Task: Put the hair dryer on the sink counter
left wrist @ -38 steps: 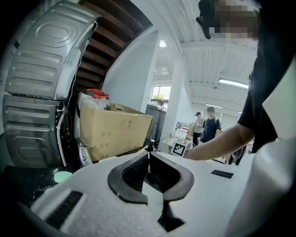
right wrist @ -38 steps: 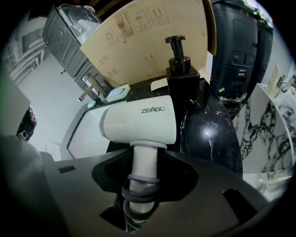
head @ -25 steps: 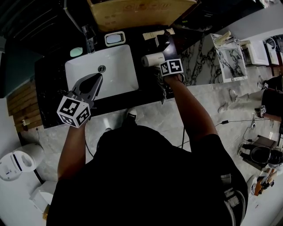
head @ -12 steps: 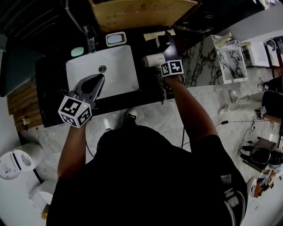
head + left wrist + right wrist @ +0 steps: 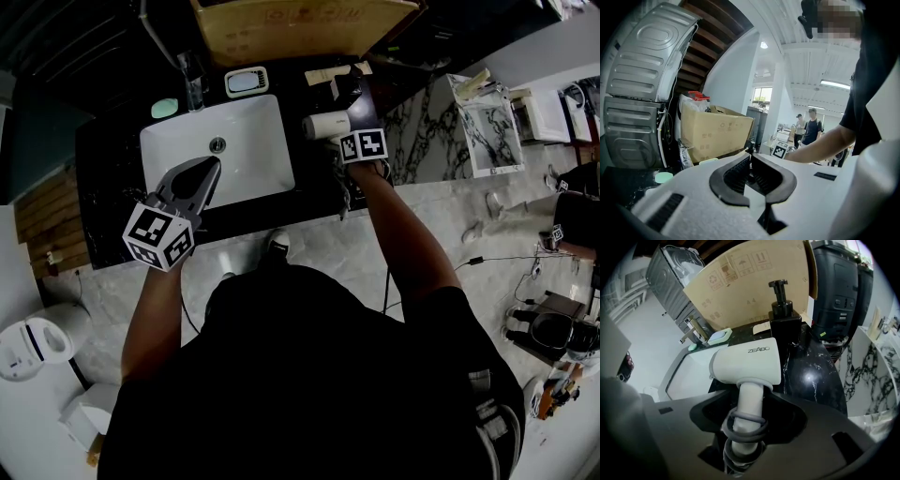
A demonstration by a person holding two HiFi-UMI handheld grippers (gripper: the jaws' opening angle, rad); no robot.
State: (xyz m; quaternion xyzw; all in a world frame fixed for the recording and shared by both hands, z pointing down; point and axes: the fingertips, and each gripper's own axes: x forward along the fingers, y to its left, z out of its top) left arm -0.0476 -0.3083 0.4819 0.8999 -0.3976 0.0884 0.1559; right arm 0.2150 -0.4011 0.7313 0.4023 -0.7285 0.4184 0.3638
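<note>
The white hair dryer [image 5: 325,125] [image 5: 746,363] lies on the black sink counter [image 5: 112,192] [image 5: 816,376], between the white basin [image 5: 248,155] and a black soap dispenser [image 5: 783,315]. A grey cord is coiled round its handle. My right gripper [image 5: 345,141] [image 5: 749,405] stands over the handle. Its jaws have just been opening, and the handle is still between them with a gap on each side. My left gripper [image 5: 208,169] [image 5: 750,157] hovers shut and empty over the basin's front left.
A cardboard box [image 5: 300,28] stands at the back of the counter. By the basin's far rim are the faucet [image 5: 192,80], a soap dish [image 5: 245,82] and a pale green piece [image 5: 164,109]. A white marbled shelf unit [image 5: 487,122] stands to the right.
</note>
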